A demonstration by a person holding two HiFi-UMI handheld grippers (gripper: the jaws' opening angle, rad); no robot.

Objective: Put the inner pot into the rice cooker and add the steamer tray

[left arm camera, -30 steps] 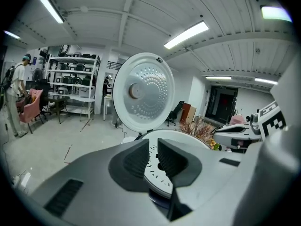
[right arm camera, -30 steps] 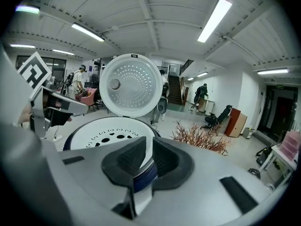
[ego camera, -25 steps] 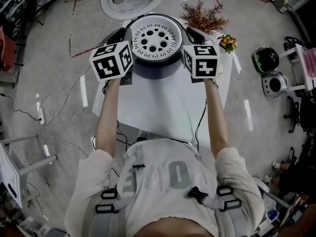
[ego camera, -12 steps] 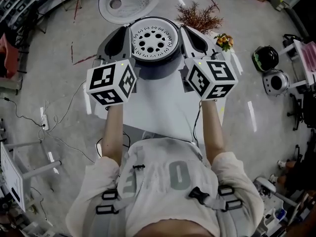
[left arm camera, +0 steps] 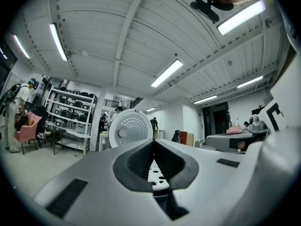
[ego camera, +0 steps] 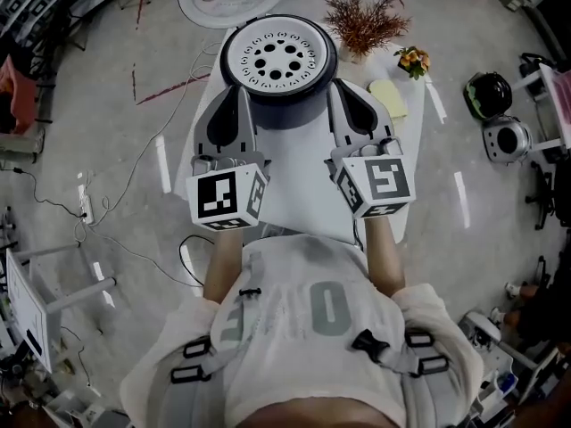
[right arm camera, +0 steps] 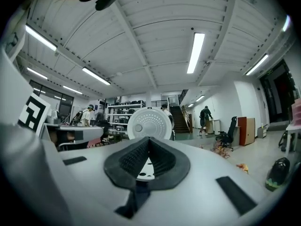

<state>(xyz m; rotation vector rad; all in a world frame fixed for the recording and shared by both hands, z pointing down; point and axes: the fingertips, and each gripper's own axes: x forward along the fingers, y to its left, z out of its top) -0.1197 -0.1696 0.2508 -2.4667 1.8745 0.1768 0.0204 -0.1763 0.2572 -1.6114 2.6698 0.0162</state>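
Shirt (ego camera: 299, 270) shows "0" (steamer tray (ego camera: 279, 57) atop cooker (ego camera: 287, 107)).

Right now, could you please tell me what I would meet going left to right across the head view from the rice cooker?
Rice cooker, dried plant, orange flowers, black appliance on the floor.

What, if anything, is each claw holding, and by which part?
Nothing. The left claw and right claw have just closed, empty; the steamer tray sits in the rice cooker, apart from them.
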